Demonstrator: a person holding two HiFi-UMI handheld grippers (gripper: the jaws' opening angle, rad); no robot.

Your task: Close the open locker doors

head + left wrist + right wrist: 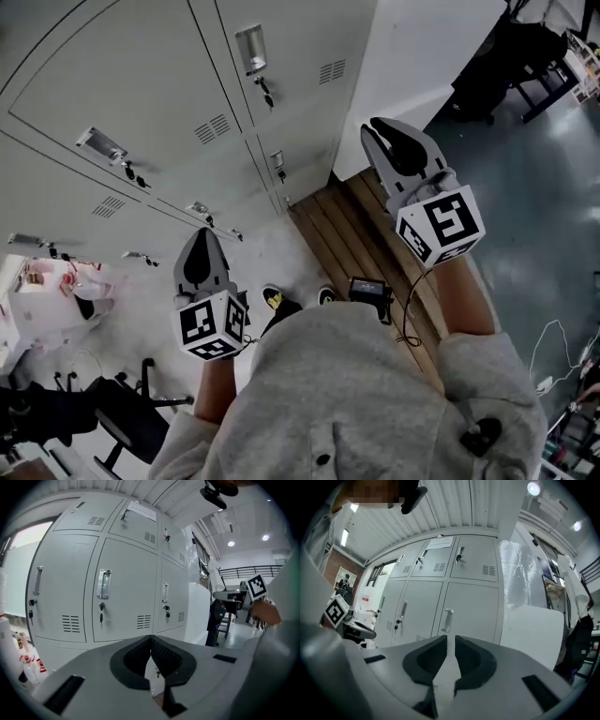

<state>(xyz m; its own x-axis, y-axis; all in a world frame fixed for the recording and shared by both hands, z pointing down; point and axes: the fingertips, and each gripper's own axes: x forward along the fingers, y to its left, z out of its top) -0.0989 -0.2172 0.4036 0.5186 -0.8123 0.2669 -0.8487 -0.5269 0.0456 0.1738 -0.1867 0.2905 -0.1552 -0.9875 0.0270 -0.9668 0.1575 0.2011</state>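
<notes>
Pale grey, vented locker doors (124,590) all sit shut and flush.

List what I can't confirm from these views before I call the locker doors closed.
Bottom locker row: left gripper view, mostly hidden behind left gripper.
Paper notice: right gripper view, print too small.
Leftmost lockers: head view, cut off by left edge.

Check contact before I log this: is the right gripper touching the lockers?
Apart. The right gripper view shows the right gripper empty, the lockers well beyond it.
</notes>
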